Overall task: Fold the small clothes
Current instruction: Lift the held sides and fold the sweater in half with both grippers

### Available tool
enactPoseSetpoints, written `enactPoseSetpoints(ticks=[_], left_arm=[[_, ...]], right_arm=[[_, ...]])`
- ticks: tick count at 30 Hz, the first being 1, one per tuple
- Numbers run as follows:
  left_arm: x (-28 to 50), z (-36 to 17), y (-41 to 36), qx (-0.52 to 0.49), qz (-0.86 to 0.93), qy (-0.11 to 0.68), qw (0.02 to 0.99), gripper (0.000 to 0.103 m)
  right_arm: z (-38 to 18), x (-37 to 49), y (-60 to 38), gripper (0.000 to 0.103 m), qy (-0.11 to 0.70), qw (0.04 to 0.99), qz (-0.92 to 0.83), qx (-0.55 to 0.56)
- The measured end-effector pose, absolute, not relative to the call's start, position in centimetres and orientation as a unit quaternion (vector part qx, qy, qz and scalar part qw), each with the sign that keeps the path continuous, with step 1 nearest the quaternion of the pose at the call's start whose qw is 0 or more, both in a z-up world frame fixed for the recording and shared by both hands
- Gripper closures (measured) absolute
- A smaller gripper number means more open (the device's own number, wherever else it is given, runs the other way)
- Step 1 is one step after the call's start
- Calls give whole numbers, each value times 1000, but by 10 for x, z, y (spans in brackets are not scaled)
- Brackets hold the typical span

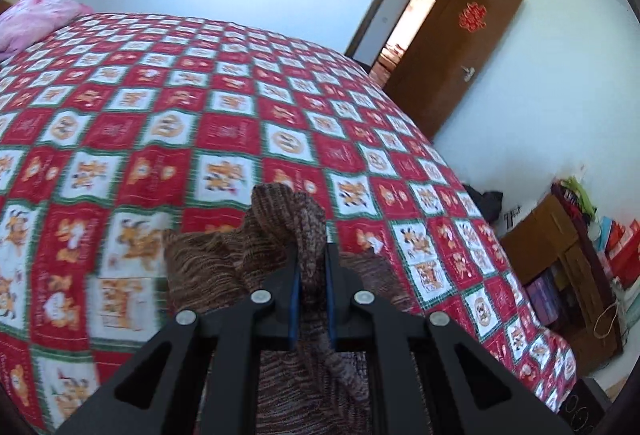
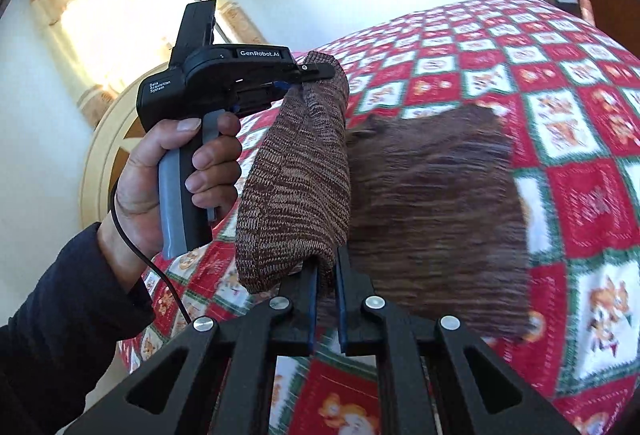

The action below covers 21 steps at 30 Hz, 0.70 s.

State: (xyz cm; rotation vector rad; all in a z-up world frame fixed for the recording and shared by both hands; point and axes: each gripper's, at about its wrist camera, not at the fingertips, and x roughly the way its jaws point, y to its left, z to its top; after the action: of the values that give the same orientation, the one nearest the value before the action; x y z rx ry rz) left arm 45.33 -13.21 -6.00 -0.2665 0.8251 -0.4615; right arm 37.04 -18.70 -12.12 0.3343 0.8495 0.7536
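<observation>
Left hand (image 2: 168,171) grips the left gripper (image 2: 298,81), its fingers pinching the upper edge of the brown knit garment (image 2: 296,171). The right gripper (image 2: 326,267) clamps the garment's lower edge. The fold is lifted between them; the rest lies on the bedspread (image 2: 560,83), near its front edge.

— The garment (image 2: 296,171)?
— Coarse brown marled knit, matt and ribbed.
— And the tongs?
— The right tongs (image 2: 324,275) and left tongs (image 1: 312,275) are matt black plastic with shiny metal rivets; blue pads, perhaps rubber.
— The bed (image 1: 224,123)?
— Soft printed quilted cloth. The door (image 1: 472,47) is smooth brown wood.
</observation>
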Motion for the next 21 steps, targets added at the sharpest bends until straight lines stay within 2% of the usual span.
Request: enactPoseSetpoints(ticks=[10, 16, 17, 18, 19, 20, 21], left_arm=[[459, -101, -203, -70, -224, 427, 873, 92], [446, -95, -227, 0, -215, 402, 890, 88], [438, -89, -227, 20, -212, 383, 899, 81], [431, -85, -226, 35, -211, 371, 904, 69], [425, -82, -225, 48, -211, 359, 908, 61], [419, -79, -222, 63, -206, 348, 913, 44], [411, -78, -219, 80, -197, 335, 918, 34]], right_arm=[[-165, 379, -231, 96, 441, 813, 315, 214], [-185, 385, -258, 99, 454, 800, 287, 268], [-184, 385, -261, 99, 454, 800, 285, 268], [-184, 384, -265, 99, 454, 805, 279, 262], [-183, 383, -268, 99, 453, 808, 274, 258], [-184, 383, -270, 99, 456, 808, 271, 256], [-184, 383, -273, 99, 461, 808, 267, 251]])
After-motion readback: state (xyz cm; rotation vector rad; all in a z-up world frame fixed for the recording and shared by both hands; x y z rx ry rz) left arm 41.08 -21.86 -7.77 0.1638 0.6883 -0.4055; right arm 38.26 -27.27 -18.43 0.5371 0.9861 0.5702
